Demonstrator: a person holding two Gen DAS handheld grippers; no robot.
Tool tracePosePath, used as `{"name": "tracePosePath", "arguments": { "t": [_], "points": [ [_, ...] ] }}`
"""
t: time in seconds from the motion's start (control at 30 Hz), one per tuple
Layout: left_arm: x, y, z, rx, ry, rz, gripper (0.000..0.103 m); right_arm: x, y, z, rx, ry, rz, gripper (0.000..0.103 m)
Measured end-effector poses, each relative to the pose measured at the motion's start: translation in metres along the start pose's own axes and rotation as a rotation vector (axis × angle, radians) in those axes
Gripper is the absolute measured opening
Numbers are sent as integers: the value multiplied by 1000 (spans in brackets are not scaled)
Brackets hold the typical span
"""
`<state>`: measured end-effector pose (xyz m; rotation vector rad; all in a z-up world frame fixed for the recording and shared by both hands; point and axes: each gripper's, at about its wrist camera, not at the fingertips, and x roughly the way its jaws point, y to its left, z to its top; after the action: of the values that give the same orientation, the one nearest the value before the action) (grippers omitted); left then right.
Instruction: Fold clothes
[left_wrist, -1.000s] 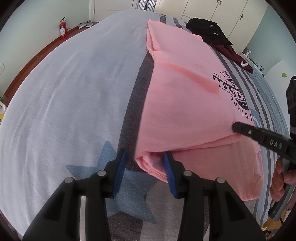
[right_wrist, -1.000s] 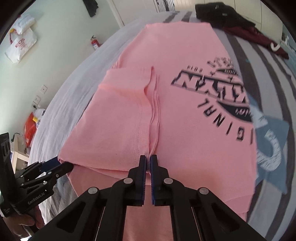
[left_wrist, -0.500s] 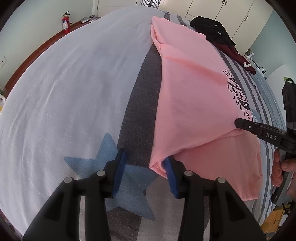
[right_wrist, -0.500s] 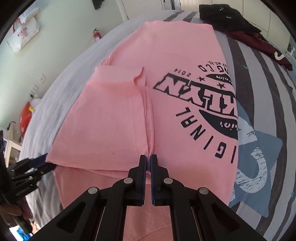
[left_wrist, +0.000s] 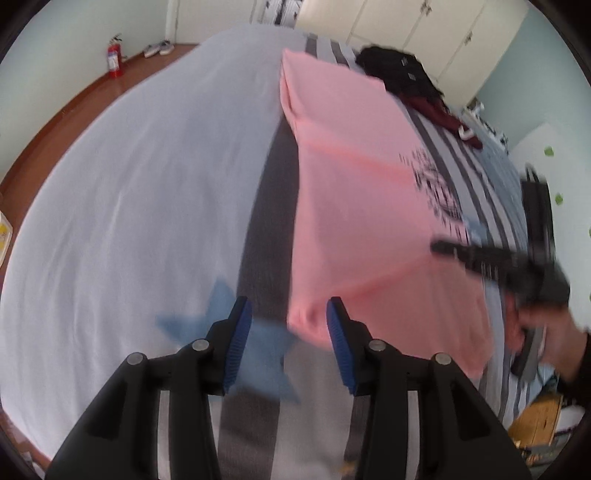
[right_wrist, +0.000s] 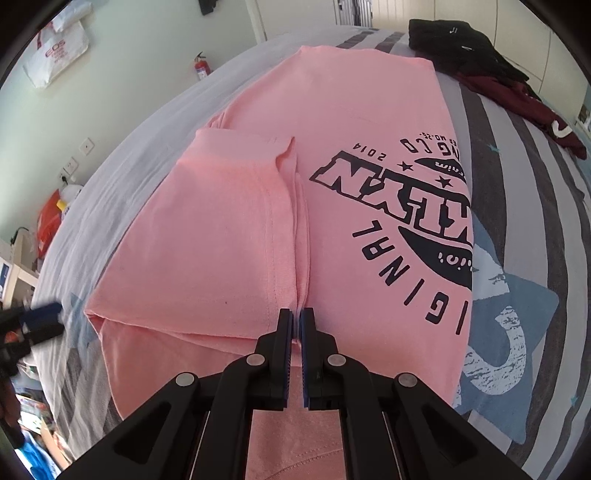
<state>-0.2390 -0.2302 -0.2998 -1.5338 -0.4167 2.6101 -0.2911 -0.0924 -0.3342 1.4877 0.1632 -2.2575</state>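
A pink T-shirt (right_wrist: 369, 122) with a black print lies on the bed, its left side and sleeve folded over the body. My right gripper (right_wrist: 297, 321) is shut on the folded sleeve's edge near the collar end. It shows blurred in the left wrist view as the right gripper (left_wrist: 443, 249) over the shirt (left_wrist: 351, 184). My left gripper (left_wrist: 290, 332) stands open. The shirt's folded corner (left_wrist: 306, 325) lies between its blue pads, close to the right pad and not pinched. In the right wrist view the left gripper (right_wrist: 40, 317) is a blur at the left edge.
The bed cover (left_wrist: 129, 184) is white on the left, with grey stripes and blue stars. Black and maroon clothes (right_wrist: 469, 40) are piled at the far end. A fire extinguisher (left_wrist: 114, 55) stands on the wooden floor. A person's hand (left_wrist: 543, 332) holds the right gripper.
The left gripper has risen a little and stays open; the shirt's left edge now sits further right, baring more of the dark stripe. The right gripper stays shut on the sleeve fold.
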Motion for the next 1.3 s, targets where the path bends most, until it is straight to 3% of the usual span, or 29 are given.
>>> {"name": "tracePosePath", "arguments": {
  "t": [0.13, 0.27, 0.43, 0.63, 0.8, 1.03, 1.17, 1.3],
  "points": [
    [11, 7, 5, 16, -28, 10, 39, -2, -2, 1, 9, -1, -3, 6],
    [36, 22, 3, 50, 33, 49, 39, -6, -5, 2, 3, 0, -12, 6],
    [38, 26, -4, 57, 47, 47, 43, -20, -13, 11, 1, -33, -105, 6],
    [43, 24, 1, 49, 59, 46, 47, -14, 2, 55, 10, -140, 10, 6],
    [44, 19, 15, 51, 50, 41, 47, 29, 25, 87, -27, -136, 34, 6],
    [66, 5, 76, 54, -19, 40, 47, 52, 4, 101, 66, -106, 57, 0],
    [104, -15, 121, 83, -47, 57, 47, 48, -5, 105, 102, -115, 83, 5],
    [137, -20, 162, 71, -20, 48, 47, 40, -26, 108, 192, -135, 85, 12]
  ]
}}
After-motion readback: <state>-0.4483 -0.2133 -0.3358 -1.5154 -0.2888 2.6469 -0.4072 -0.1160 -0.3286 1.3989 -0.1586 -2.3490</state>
